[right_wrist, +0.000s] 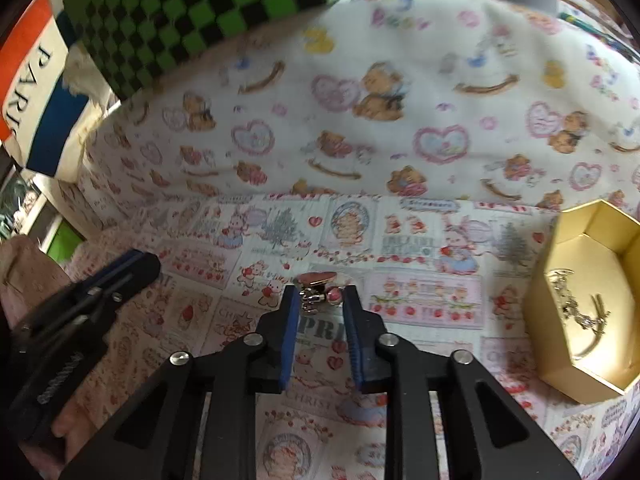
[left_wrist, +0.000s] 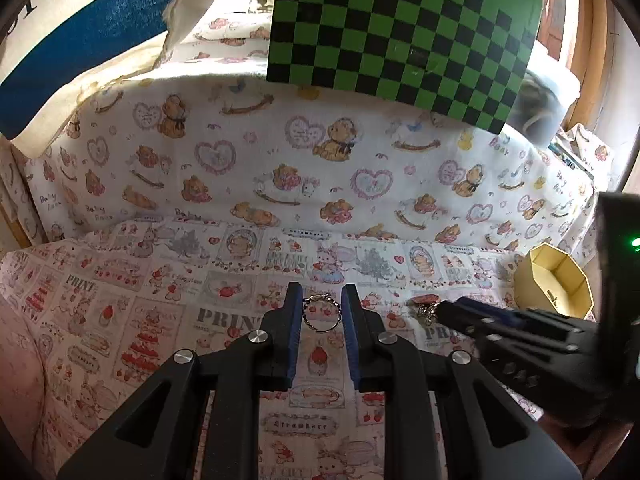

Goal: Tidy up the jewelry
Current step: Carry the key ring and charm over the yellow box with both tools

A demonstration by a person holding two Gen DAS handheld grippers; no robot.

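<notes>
In the left wrist view my left gripper is shut on a thin silver ring, which spans the gap between the blue pads over the printed cloth. My right gripper is shut on a pink heart charm with a silver clasp, the pads touching it on both sides. From the left wrist view the right gripper comes in from the right, tips at the same charm. An open gold octagonal box stands to the right with silver jewelry inside. The left gripper shows at the left edge.
Printed cloth covers the surface and rises into a bear-patterned back wall. A green and black checkered board leans behind it, with a tote bag at the left and a plastic container at the right. The gold box sits near the right edge.
</notes>
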